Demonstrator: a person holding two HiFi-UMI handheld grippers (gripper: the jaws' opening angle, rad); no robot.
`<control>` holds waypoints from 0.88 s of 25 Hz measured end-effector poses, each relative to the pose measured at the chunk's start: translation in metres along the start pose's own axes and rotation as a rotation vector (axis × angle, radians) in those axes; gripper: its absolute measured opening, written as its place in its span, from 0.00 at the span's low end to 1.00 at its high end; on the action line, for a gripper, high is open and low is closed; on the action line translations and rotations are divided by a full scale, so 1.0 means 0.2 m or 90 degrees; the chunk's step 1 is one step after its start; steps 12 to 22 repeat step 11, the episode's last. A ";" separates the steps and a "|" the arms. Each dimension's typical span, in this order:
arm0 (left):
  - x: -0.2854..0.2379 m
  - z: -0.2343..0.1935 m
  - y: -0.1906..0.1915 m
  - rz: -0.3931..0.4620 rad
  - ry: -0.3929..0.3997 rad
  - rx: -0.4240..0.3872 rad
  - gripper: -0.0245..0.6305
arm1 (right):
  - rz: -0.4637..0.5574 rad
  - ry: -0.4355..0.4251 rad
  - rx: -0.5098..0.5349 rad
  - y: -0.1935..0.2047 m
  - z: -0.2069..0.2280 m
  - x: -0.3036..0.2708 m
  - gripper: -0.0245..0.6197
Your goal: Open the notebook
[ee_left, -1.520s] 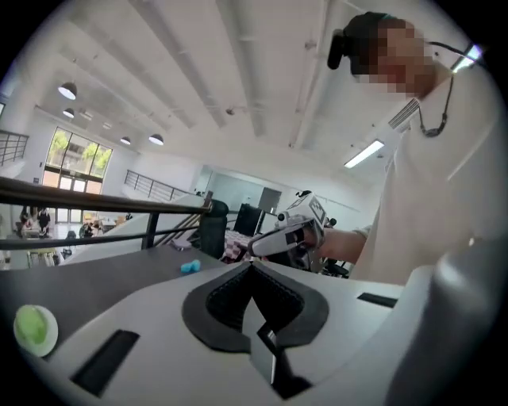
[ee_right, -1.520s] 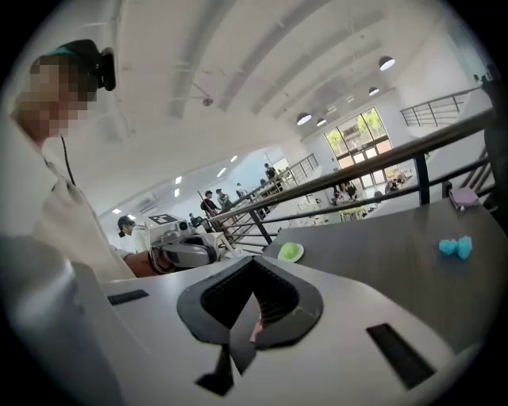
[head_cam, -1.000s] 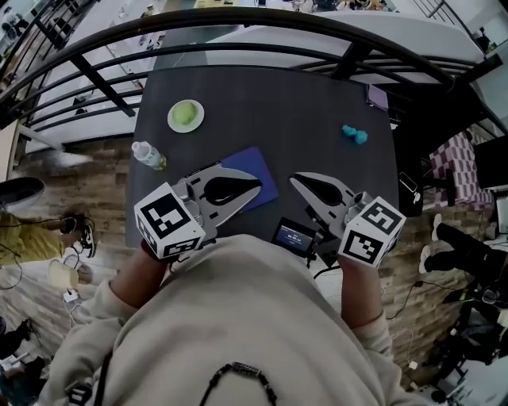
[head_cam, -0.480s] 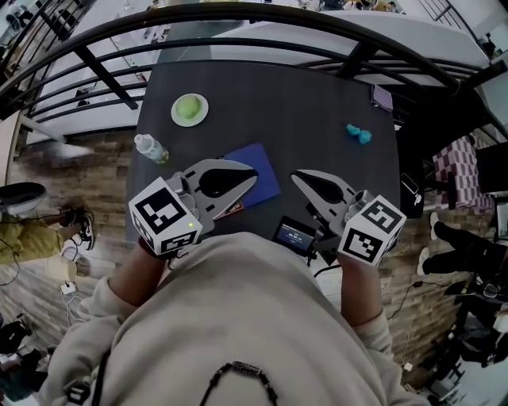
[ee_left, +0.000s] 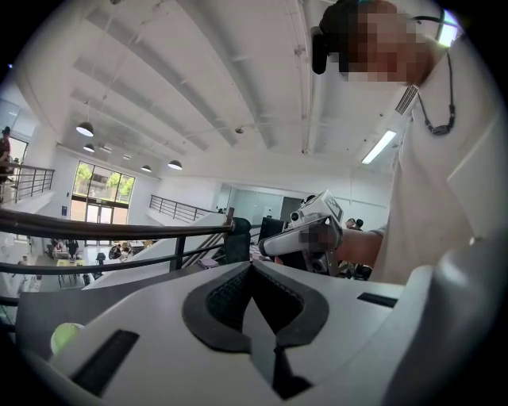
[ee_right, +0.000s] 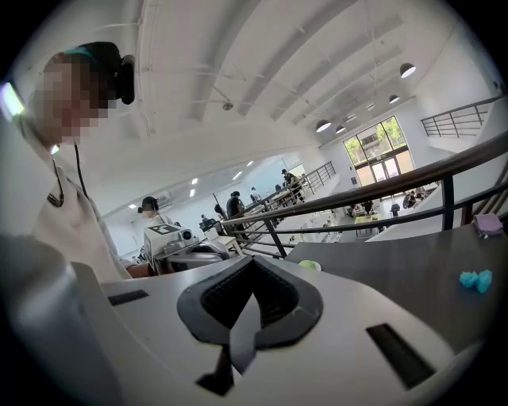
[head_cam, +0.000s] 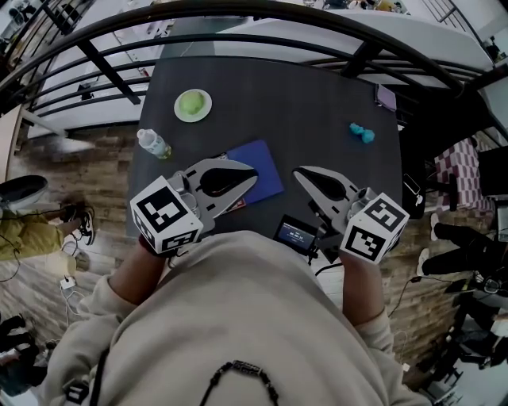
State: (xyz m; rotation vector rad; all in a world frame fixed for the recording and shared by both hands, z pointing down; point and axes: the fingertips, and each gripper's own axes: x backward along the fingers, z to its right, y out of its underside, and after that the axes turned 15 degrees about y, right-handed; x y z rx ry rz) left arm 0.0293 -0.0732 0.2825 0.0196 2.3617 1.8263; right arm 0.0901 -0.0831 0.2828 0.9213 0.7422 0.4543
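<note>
The blue notebook (head_cam: 260, 168) lies closed on the dark table (head_cam: 302, 103), near its front edge. In the head view my left gripper (head_cam: 252, 176) hovers over the notebook's near left part, jaws shut with nothing between them. My right gripper (head_cam: 300, 173) hangs just right of the notebook, also shut and holding nothing. Each gripper view shows its own jaws meeting at the tips, the left gripper (ee_left: 252, 270) and the right gripper (ee_right: 252, 266), and the other gripper beyond them. The notebook does not show in either gripper view.
A green thing on a small plate (head_cam: 192, 104) and a water bottle (head_cam: 151, 143) are at the table's left. A teal object (head_cam: 361, 132) and a purple item (head_cam: 386, 97) are at its right. A black device with a screen (head_cam: 296, 234) sits at the near edge. A railing (head_cam: 262, 16) runs behind the table.
The left gripper has drifted slightly to the left over the notebook. The right gripper has kept still. Both stay shut.
</note>
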 end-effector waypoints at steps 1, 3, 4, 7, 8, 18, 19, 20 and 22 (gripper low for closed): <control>0.00 0.00 0.00 -0.001 -0.001 0.001 0.04 | 0.001 -0.002 -0.003 0.00 0.00 0.00 0.06; 0.00 0.00 0.01 -0.003 0.000 0.002 0.04 | 0.002 -0.005 -0.011 -0.01 0.00 0.00 0.06; 0.00 0.00 0.01 -0.004 0.000 0.002 0.04 | 0.003 -0.005 -0.012 -0.01 0.00 0.00 0.06; 0.00 -0.01 0.01 -0.005 -0.002 0.003 0.04 | 0.003 -0.002 -0.009 -0.01 0.00 -0.01 0.06; 0.00 -0.02 0.01 -0.005 -0.003 0.003 0.04 | 0.003 -0.002 -0.008 -0.01 0.01 -0.01 0.06; 0.01 -0.04 0.03 -0.006 -0.006 0.006 0.04 | 0.002 -0.002 -0.003 -0.01 0.01 -0.04 0.06; 0.01 -0.04 0.03 -0.006 -0.006 0.006 0.04 | 0.002 -0.002 -0.003 -0.01 0.01 -0.04 0.06; 0.01 -0.04 0.03 -0.006 -0.006 0.006 0.04 | 0.002 -0.002 -0.003 -0.01 0.01 -0.04 0.06; 0.01 -0.04 0.03 -0.006 -0.006 0.006 0.04 | 0.002 -0.002 -0.003 -0.01 0.01 -0.04 0.06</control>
